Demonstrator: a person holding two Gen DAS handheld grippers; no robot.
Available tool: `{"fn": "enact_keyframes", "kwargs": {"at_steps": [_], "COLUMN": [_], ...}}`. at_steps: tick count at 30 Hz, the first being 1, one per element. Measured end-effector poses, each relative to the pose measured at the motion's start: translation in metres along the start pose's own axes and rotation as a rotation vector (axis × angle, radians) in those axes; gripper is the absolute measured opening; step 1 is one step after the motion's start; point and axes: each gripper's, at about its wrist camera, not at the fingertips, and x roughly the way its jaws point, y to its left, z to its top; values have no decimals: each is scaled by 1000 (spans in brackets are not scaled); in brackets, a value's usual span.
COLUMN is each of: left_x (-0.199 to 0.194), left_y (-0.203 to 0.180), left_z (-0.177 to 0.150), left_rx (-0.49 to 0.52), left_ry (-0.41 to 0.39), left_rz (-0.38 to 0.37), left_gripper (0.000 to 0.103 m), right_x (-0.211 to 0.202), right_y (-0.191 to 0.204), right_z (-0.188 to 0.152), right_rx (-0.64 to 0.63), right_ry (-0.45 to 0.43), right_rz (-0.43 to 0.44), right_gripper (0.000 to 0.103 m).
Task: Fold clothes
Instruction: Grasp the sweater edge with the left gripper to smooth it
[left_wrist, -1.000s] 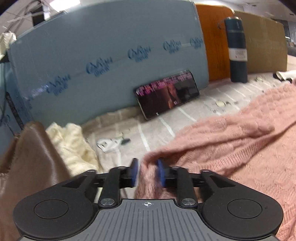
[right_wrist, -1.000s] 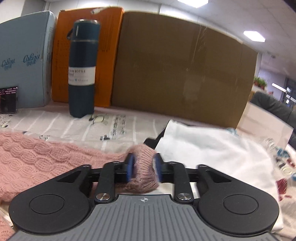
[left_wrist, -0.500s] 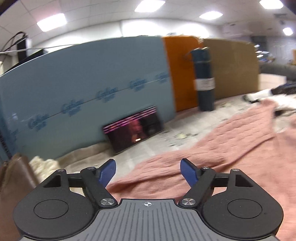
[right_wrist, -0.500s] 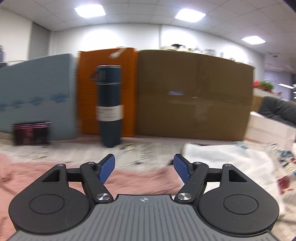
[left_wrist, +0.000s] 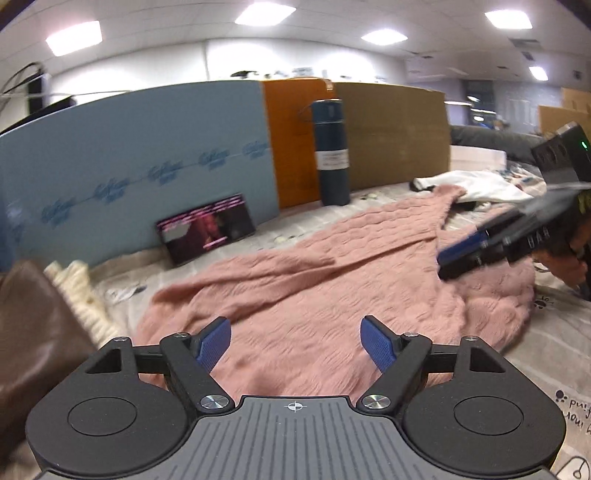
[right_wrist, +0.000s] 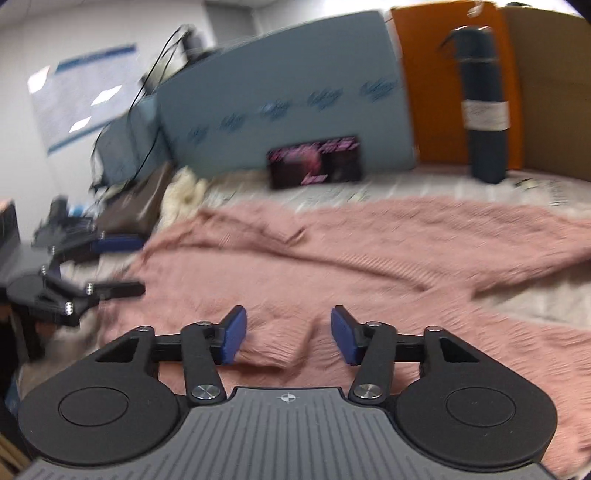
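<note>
A pink knit sweater lies spread on the cloth-covered table, sleeves stretched left and right; it also fills the right wrist view. My left gripper is open and empty, held above the sweater's near left part. My right gripper is open and empty above the sweater's near edge. The right gripper also shows at the right of the left wrist view, and the left gripper at the left of the right wrist view.
A dark blue flask stands at the back by orange and brown boxes. A phone leans on a blue foam board. A brown bag, cream knit sit left; white garment right.
Both grippers let go of the sweater's sleeve ends, opened wide and pulled back and up. The right gripper has swung to face left across the sweater.
</note>
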Motion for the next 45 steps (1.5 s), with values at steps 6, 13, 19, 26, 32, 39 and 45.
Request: {"fn": "enact_keyframes", "kwargs": {"at_steps": [6, 13, 19, 26, 32, 39, 45], "left_x": [-6, -2, -4, -36, -46, -28, -11], "left_y": [9, -11, -23, -29, -46, -61, -70], "left_z": [-7, -9, -11, -12, -18, -28, -26], "left_rx": [-65, 30, 127, 239, 403, 535, 607], "left_ry": [-31, -7, 5, -66, 15, 69, 8], "left_rz": [19, -10, 49, -103, -218, -131, -64], "left_gripper": [85, 90, 91, 100, 100, 100, 100], "right_x": [-16, -28, -8, -56, -89, -92, -74], "right_y": [9, 18, 26, 11, 8, -7, -12], "right_z": [-5, -10, -20, -20, -36, -53, -49], "right_rx": [-64, -164, -264, -285, -453, -539, -557], "right_ry": [-53, -44, 24, -104, -16, 148, 134], "right_rz": [38, -47, -170, -110, -173, -275, -281], "right_gripper": [14, 19, 55, 93, 99, 99, 100]}}
